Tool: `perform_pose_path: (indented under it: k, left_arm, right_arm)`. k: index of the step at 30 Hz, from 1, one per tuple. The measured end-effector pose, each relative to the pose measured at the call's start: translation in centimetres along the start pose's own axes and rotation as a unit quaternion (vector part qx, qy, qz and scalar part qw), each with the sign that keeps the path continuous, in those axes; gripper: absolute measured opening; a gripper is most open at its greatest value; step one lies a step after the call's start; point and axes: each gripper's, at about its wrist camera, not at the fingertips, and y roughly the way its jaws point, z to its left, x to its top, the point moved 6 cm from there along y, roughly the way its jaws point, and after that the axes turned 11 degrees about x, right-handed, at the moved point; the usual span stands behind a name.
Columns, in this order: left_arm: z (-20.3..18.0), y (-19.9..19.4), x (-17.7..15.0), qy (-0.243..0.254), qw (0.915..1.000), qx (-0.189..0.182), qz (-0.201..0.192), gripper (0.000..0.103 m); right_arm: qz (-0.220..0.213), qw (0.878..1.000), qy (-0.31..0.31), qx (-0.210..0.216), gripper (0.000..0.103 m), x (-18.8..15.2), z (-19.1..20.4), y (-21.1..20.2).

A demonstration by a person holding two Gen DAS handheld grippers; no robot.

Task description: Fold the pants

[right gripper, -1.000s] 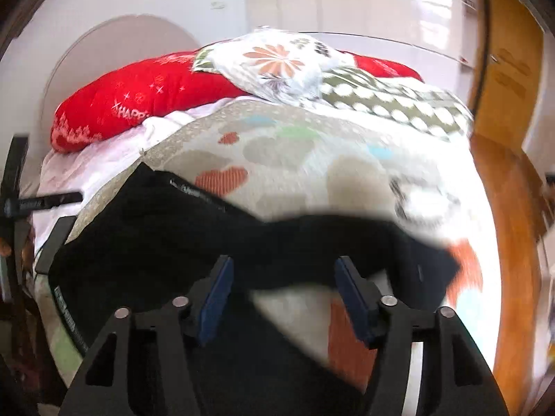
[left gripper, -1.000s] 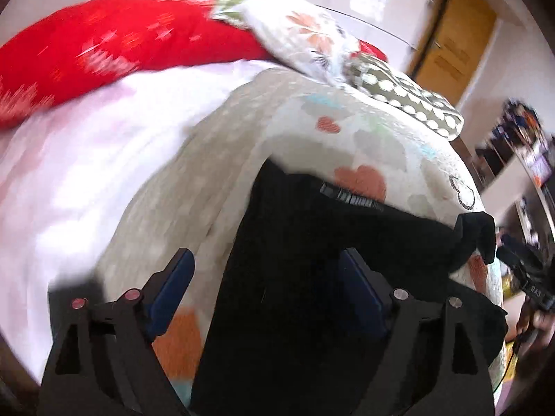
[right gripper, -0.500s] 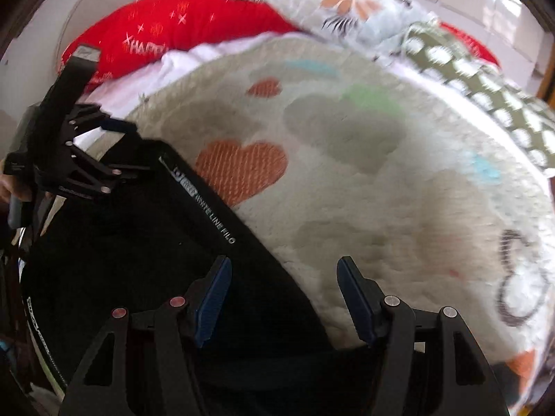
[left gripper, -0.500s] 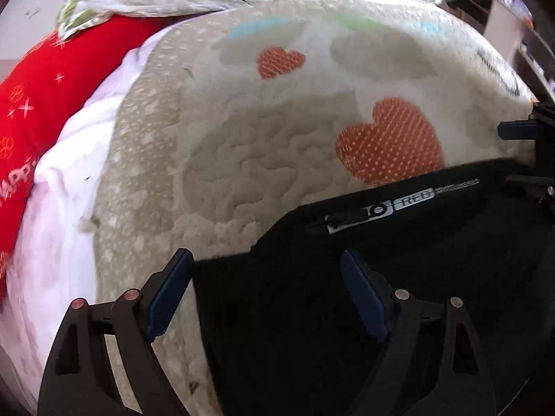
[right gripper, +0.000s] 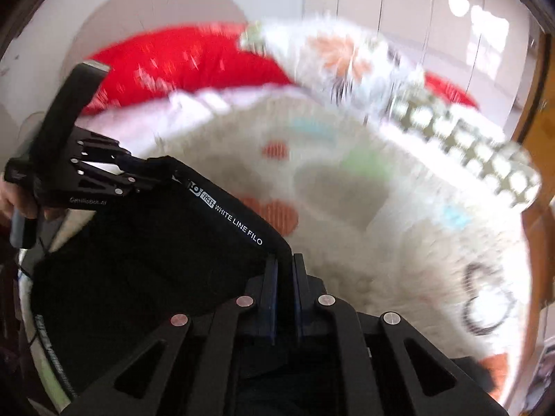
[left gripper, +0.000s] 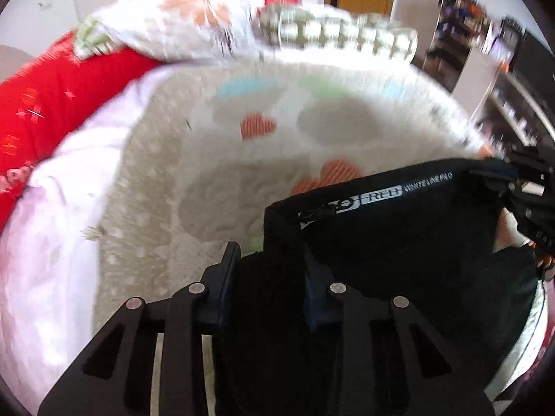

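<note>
On the heart-print blanket (right gripper: 399, 242), both tongs (left gripper: 269, 260) (right gripper: 281, 270) pinch black pants (right gripper: 145, 242) lettered "WHITE LINE FILO".

Bed (left gripper: 62, 249) carries everything: pale pink-white sheet, with a cream fleece blanket with heart prints (left gripper: 215, 180) spread over it. Black pants with a white-lettered waistband (left gripper: 399, 242) lie on the blanket's near side. At the head end: long red pillow (left gripper: 52, 111), white floral pillow (left gripper: 180, 27), green-and-white dotted pillow (left gripper: 347, 34), the floral one overlapping the red.
</note>
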Motion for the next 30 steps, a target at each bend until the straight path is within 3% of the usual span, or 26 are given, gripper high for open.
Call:
perform_pose_path:
  k: [4,8,12,15,17,19,21,23,24,27,30]
  left_arm:
    - [0.5,-6.9,-2.0,-0.027,0.998,-0.006,-0.058,0.03]
    - [0.6,-11.3,-8.1,-0.065,0.994,-0.008,-0.088,0.031]
    - [0.5,-10.6,-14.7,-0.106,0.9927,-0.016,-0.056,0.033]
    - [0.5,-7.4,-18.8,-0.131,0.9913,-0.016,0.001,0.038]
    - [0.8,-6.9,-20.4,-0.154,0.9878,-0.017,0.013,0.051]
    - [1.7,-7.5,-20.7,-0.169,0.9855,0.004,0.011,0.066]
    - [2.1,-8.6,-21.0,-0.178,0.984,0.015,0.004,0.068]
    - [2.9,-10.0,-20.8,-0.187,0.9819,0.031,-0.007,0.069]
    - [3.0,-10.3,-20.8,-0.188,0.9814,0.036,-0.014,0.07]
    - [2.6,-12.0,-19.6,-0.179,0.9811,0.057,-0.045,0.07]
    - [1.9,-12.5,-18.9,-0.143,0.9835,0.094,-0.058,0.074]
  right_arm:
    - [-0.055,0.997,-0.046,-0.006,0.006,-0.6,4.9,-6.3]
    - [-0.074,0.995,-0.059,0.033,0.006,-5.7,10.6,-10.3]
    - [-0.037,0.995,-0.03,0.089,0.006,-12.0,14.7,-9.1]
    - [0.01,0.993,0.018,0.113,0.006,-16.7,16.2,-5.8]
    - [0.034,0.992,0.038,0.115,0.009,-18.8,16.5,-4.1]
    - [0.03,0.992,0.045,0.117,0.017,-19.1,16.6,-4.8]
    - [0.022,0.99,0.06,0.127,0.034,-18.1,15.1,-6.7]
    - [-0.005,0.993,0.068,0.099,0.046,-16.7,12.7,-9.2]
    - [-0.02,0.995,0.076,0.068,0.053,-15.8,10.8,-10.5]
    - [-0.042,0.992,0.116,-0.034,0.06,-13.4,3.9,-12.2]
    - [-0.014,0.983,0.152,-0.101,0.064,-11.6,-3.2,-10.7]
